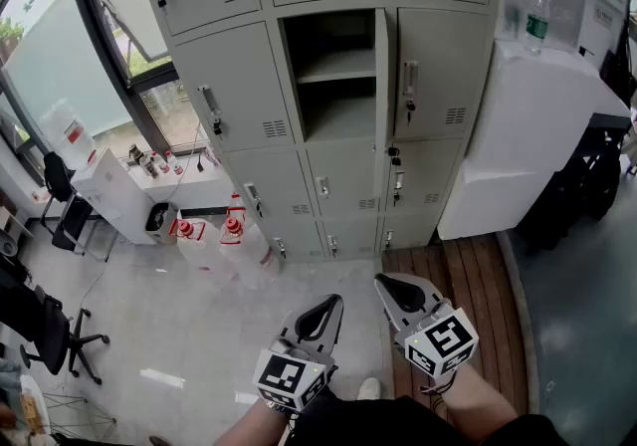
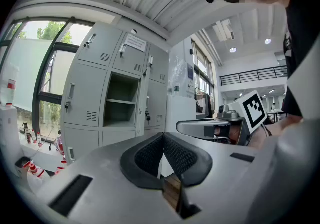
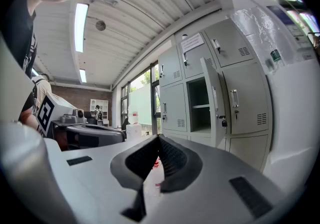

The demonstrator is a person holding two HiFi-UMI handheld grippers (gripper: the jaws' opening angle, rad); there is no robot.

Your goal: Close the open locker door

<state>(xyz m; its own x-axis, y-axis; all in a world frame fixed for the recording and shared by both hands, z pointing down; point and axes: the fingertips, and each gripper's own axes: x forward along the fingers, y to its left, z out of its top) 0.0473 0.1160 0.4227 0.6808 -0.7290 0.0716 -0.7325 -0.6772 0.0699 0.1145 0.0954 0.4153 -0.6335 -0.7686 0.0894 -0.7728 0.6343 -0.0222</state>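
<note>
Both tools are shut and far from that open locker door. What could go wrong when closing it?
The open grey metal locker door stands edge-on, so the shut right tool might slip off its thin edge. The key hanging from the neighbouring door could snag a tool. Stepping closer, a foot might knock the red-capped white bottles on the floor.

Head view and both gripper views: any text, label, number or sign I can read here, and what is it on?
No legible text anywhere.
Paper notice on an upper locker door: print too small.
Bottle label on the white cabinet: green, blurred.
Red labels on the floor bottles: too small.
Marker cubes: black-and-white square patterns, no letters.
</note>
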